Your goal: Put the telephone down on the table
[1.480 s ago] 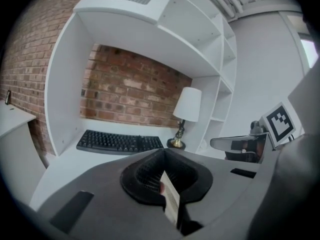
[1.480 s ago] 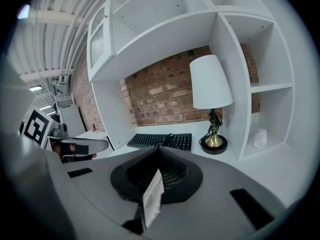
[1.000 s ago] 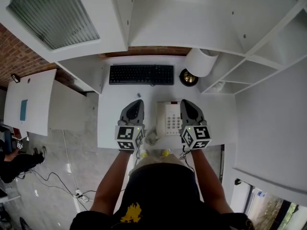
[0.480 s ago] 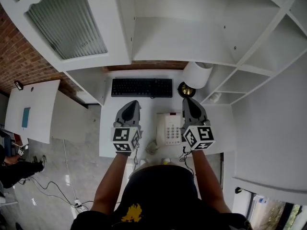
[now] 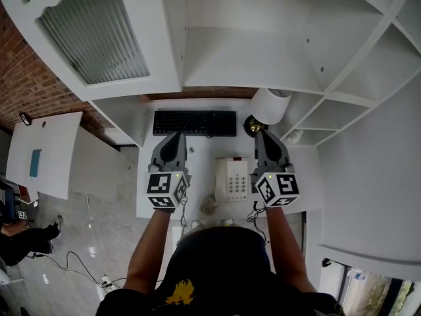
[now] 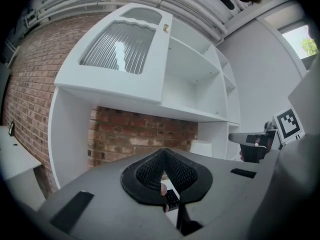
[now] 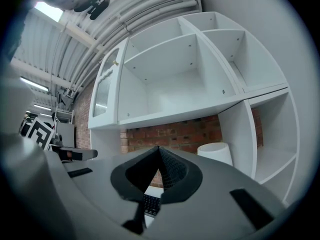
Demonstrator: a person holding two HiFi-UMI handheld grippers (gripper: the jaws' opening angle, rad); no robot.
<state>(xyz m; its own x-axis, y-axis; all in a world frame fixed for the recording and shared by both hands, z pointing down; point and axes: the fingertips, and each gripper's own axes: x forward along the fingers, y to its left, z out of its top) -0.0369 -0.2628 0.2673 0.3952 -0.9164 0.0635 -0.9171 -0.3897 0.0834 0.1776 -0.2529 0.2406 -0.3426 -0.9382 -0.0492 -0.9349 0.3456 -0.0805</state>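
Left tool (image 5: 176,137) and right tool (image 5: 261,135) lifted since before, both closed (nothing held), telephone (image 5: 235,178) on table (image 5: 200,151).

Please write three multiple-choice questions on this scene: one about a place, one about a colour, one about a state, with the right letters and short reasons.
1. Where is the telephone? A) on the desk B) on a shelf C) held in a gripper
2. What colour is the keyboard? A) white B) black C) red
3. How are the jaws of the left gripper? A) wide open B) shut on a cable C) shut on nothing
1 A: it lies flat on the white top. 2 B: dark keys against the desk. 3 C: the left gripper view shows the pads together, empty.
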